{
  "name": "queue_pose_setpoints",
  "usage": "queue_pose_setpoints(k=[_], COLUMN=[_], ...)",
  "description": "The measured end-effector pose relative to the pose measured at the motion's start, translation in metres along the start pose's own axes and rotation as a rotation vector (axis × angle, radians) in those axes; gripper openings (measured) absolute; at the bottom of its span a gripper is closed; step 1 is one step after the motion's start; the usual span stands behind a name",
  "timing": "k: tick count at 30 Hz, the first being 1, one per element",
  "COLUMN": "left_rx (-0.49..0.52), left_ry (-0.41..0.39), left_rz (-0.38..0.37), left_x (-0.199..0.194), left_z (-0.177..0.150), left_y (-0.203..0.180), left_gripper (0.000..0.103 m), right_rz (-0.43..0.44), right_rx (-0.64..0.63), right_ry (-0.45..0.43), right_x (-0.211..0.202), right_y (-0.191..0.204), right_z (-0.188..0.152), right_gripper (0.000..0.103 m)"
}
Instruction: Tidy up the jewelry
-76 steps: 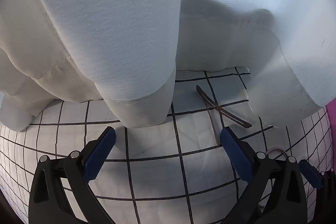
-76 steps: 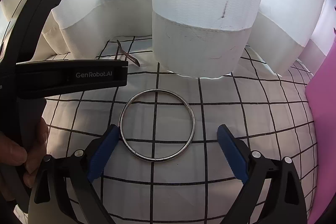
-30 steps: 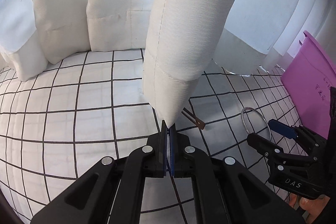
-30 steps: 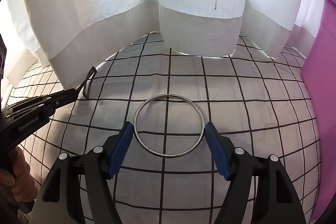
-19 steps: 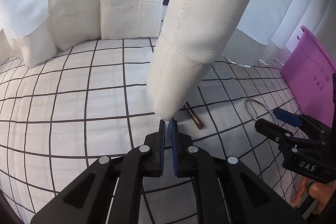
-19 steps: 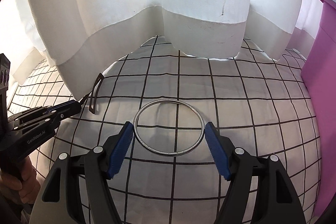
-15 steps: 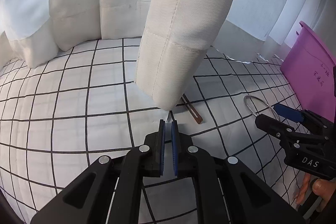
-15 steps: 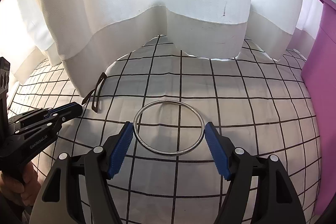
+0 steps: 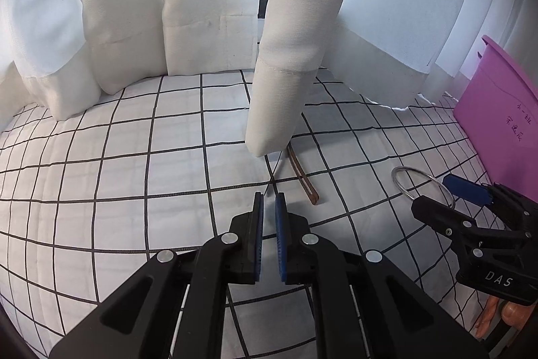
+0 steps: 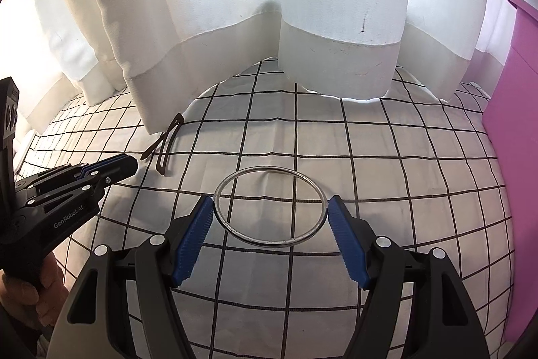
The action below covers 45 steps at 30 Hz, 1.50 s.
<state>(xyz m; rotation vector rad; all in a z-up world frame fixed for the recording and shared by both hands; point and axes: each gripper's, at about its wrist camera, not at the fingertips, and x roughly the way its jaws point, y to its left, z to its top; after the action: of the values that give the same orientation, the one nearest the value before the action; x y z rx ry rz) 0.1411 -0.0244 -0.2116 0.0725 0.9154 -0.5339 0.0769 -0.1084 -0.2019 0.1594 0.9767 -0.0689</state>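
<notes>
Silver metal, the bangle [image 10: 270,207] lies flat on the checked cloth [image 10: 386,164] directly between the right gripper [image 10: 270,238]'s fingers, which stand wide apart, one pad at each side of the ring, gripping nothing. The brown hair clip [image 9: 302,179] lies just ahead and right of the left gripper [image 9: 269,234], its long axis running away from the fingers; those fingers have just been opening, narrowly parted, nothing between them. So each hand is nearer its own piece.

I see open checked cloth [image 9: 141,190] across the lower left; a hanging curtain fold [image 9: 285,83] blocks centre frame, a purple box [image 10: 514,130] walls the right edge.
</notes>
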Motion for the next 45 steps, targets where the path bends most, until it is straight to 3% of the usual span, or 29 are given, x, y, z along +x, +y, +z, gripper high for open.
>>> queue_pose_setpoints(k=[1,2,3,5,16,18,20,22,24,25,26,45], left_rx=[-0.001,-0.001,0.0,0.006,0.076,0.094,0.096,0.097,0.109,0.117,0.118,0.014], left_ry=[-0.016,-0.035,-0.064,-0.094,0.001,0.031,0.045,0.048,0.05,0.052,0.059,0.057], left_rz=[0.01,0.027,0.045,0.047,0.131,0.139,0.128,0.119,0.1,0.091,0.081,0.036], left_x=[-0.003,-0.005,-0.009,-0.011,0.038,0.048,0.052,0.052,0.05,0.049,0.047,0.004], left_z=[0.001,0.002,0.003,0.008,0.031,0.032,0.033,0.035,0.035,0.035,0.035,0.021], left_y=[-0.001,-0.001,-0.002,-0.004,-0.028,-0.034,-0.035,-0.036,-0.039,-0.04,-0.04,-0.035], left_gripper=[0.04,0.079,0.092,0.094,0.094,0.091,0.072,0.062,0.041,0.018,0.013,0.01], right_rz=[0.0,-0.001,-0.001,-0.004,-0.017,-0.02,-0.022,-0.021,-0.02,-0.019,-0.018,-0.009], right_rx=[0.003,0.007,0.01,0.014,0.03,0.032,0.033,0.038,0.041,0.041,0.041,0.036], right_ry=[-0.001,-0.001,-0.002,-0.005,-0.006,-0.003,-0.001,0.001,0.003,0.005,0.006,-0.022], right_x=[-0.001,-0.001,-0.001,-0.002,-0.001,0.0,0.0,0.001,0.002,0.003,0.003,-0.021], right_y=[-0.001,-0.002,-0.004,-0.005,-0.009,-0.011,-0.011,-0.013,-0.013,-0.013,-0.013,-0.023], right_z=[0.0,0.001,0.002,0.003,0.004,0.003,0.002,0.001,0.0,0.0,0.0,0.001], right_gripper=[0.068,0.068,0.068,0.068,0.068,0.068,0.068,0.068,0.068,0.068,0.068,0.067])
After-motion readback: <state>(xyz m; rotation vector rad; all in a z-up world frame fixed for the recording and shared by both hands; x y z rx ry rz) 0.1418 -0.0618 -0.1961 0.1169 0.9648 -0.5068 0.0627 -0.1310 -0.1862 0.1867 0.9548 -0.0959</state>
